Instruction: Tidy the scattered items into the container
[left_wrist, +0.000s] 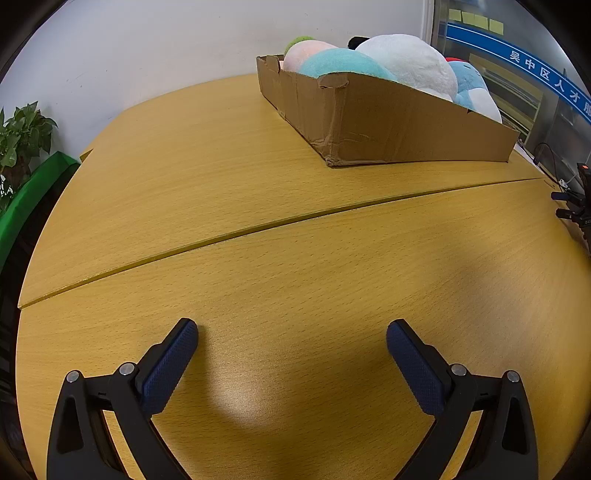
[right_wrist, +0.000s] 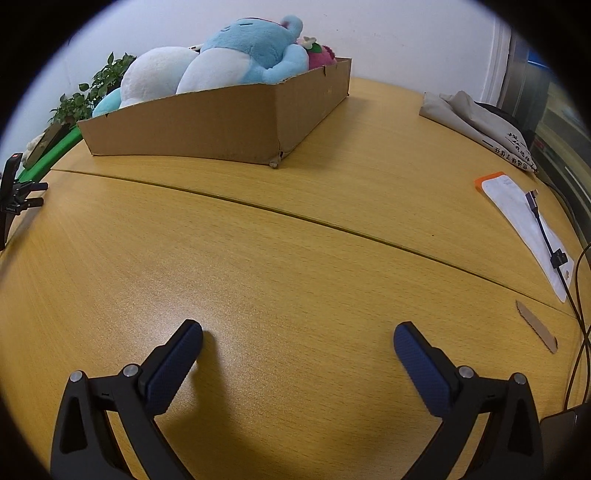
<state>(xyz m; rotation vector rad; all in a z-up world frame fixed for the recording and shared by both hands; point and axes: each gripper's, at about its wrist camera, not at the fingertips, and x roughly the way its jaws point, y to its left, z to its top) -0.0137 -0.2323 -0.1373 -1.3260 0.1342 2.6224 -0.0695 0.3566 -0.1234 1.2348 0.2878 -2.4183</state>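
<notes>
One shallow brown cardboard box (left_wrist: 388, 122) stands on the far half of the light wooden table (left_wrist: 258, 206), beyond the seam that runs across the tabletop. It is heaped with soft plush toys that rise above its walls. From the left wrist view five show clearly: one pale pink round plush (left_wrist: 306, 53), one teal round plush (left_wrist: 343, 64), one large white round plush (left_wrist: 410, 61), one light blue plush with a white belly (left_wrist: 471, 86), and a green one (left_wrist: 299, 40) peeking up at the far end. The right wrist view also shows one dark pink strawberry-like plush (right_wrist: 323, 57) at the box's far corner.

The left gripper (left_wrist: 291, 334) hangs over the bare near half of the table, its two blue-padded fingers spread wide with nothing between them. The right gripper (right_wrist: 297, 336) does the same, jaws wide apart and empty.

To the right lie one white flat pouch with an orange edge (right_wrist: 517, 210), one dark cable (right_wrist: 546, 236) across it, one small cardboard strip (right_wrist: 535, 326) and one folded beige cloth bag (right_wrist: 476, 122). One leafy green potted plant (left_wrist: 24, 129) stands at the left.
</notes>
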